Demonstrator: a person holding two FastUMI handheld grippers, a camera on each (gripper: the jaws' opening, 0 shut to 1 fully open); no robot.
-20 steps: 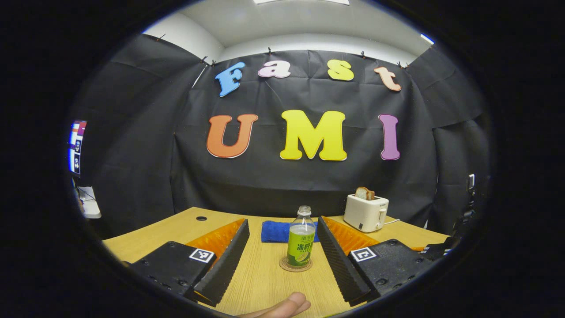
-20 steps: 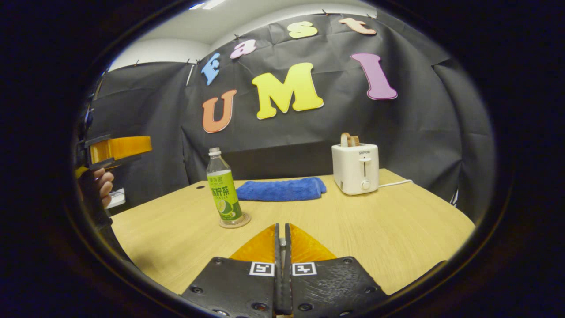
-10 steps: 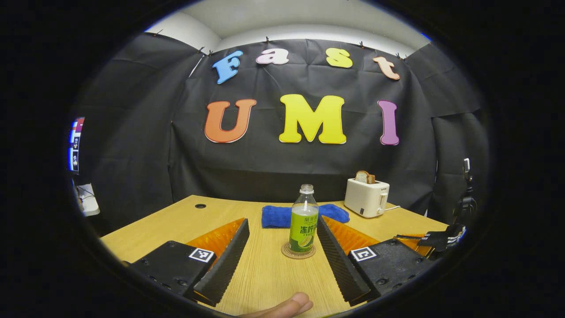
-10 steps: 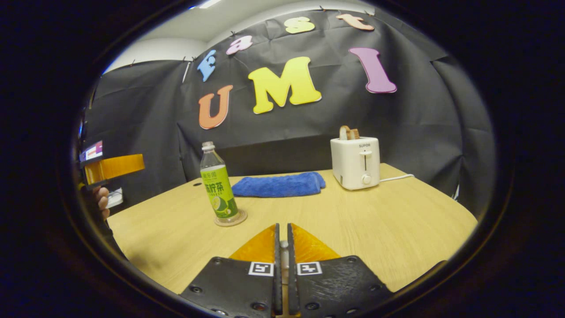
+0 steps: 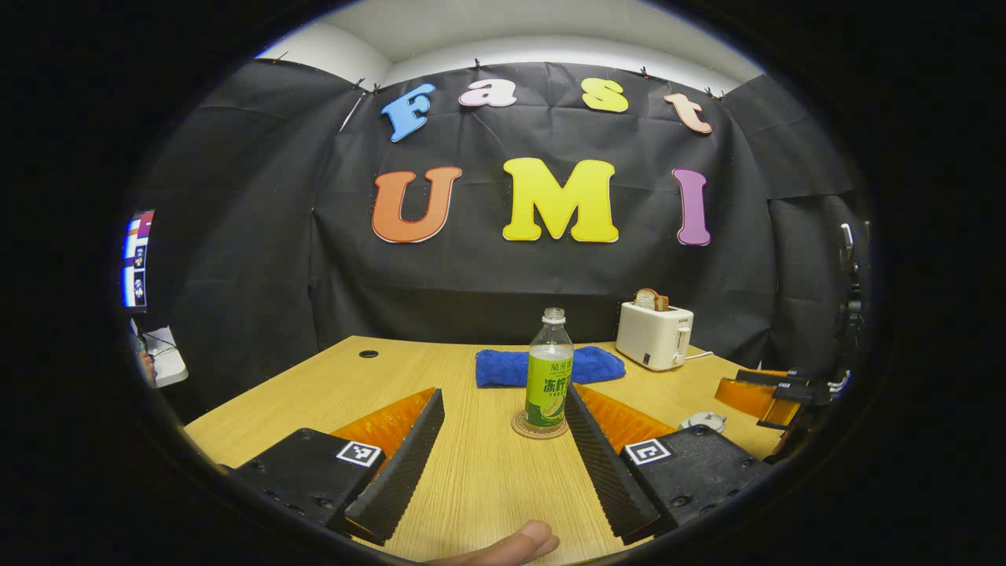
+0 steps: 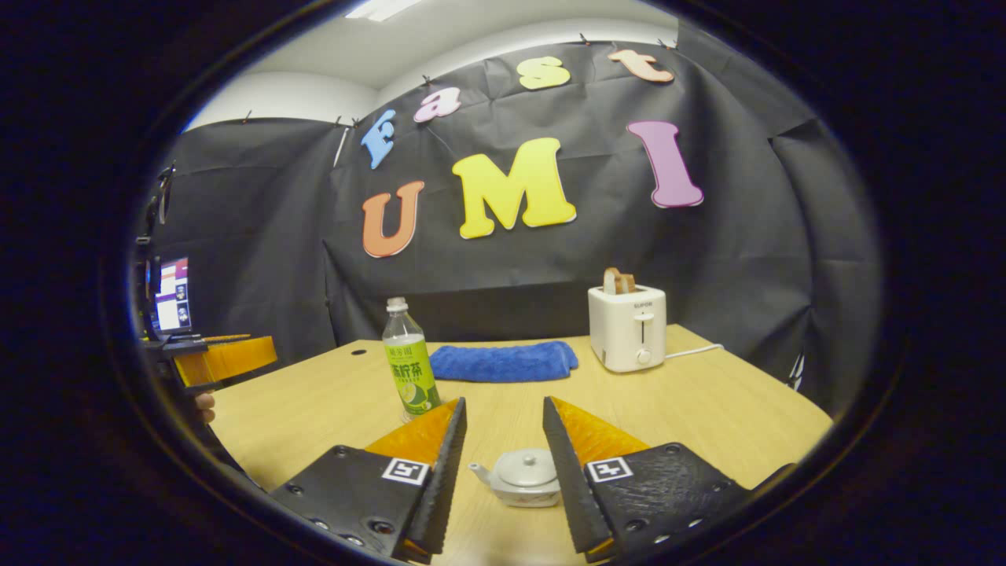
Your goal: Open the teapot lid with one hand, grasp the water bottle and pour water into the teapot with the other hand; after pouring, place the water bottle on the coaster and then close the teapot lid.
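Note:
A white teapot with its lid on stands on the wooden table, low between the fingers of my right gripper, which is open and not touching it. The teapot peeks out at the right of the left gripper view, under the right gripper. The water bottle, clear with a green label and no cap, stands upright on a round coaster. My left gripper is open, short of the bottle. It shows at the left edge of the right gripper view as the left gripper.
A blue towel lies behind the bottle and a white toaster with toast stands at the back right, its cord trailing right. A thumb shows at the bottom of the left gripper view. A screen glows at far left.
My right gripper went from shut to open and tipped down, bringing the teapot into view between its fingers. The left gripper drew slightly back from the bottle, still open.

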